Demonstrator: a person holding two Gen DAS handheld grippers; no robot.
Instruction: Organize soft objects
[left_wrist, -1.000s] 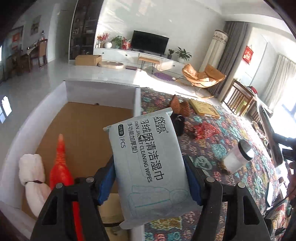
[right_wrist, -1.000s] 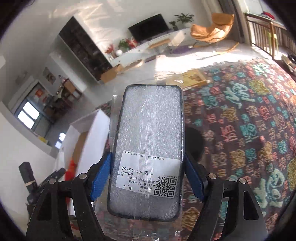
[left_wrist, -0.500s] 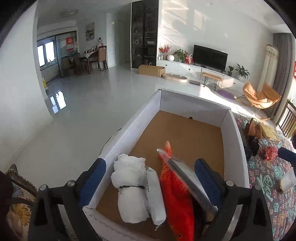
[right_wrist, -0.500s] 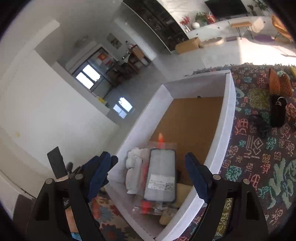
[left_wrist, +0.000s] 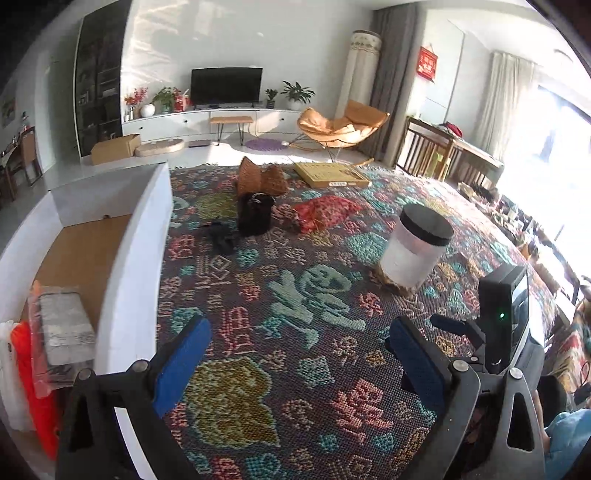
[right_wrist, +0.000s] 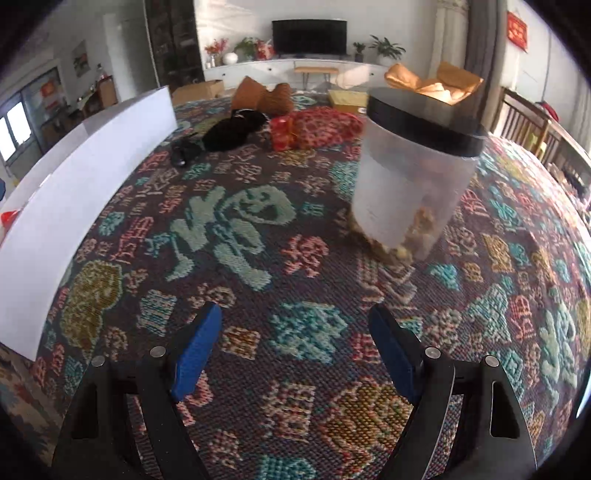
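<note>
Both grippers empty, jaws standing wide apart, hovering over the patterned carpet.

Left gripper: low centre of its frame, blue pads spread, nothing between them. Right gripper: the same, open and holding nothing.

Nearest thing ahead: a translucent jar with black lid, standing a little tilted in the upper right of the right wrist view, ahead and slightly right of the right gripper. Long axis roughly vertical. In the left wrist view the same jar sits in the right half, further away. Right gripper judged nearer, so probably the one for it. Something yellowish at the jar bottom; cannot tell what.

Beyond, in the upper centre: a red patterned pouch, a black soft item and a brown woven bag, lying close together, well apart from both grippers.

White box at the left edge of the left view, brown floor. Inside, at lower left: an orange-red item, a bagged grey phone case, something white at the very edge.

Soft things on the carpet not yet in the box.
</note>
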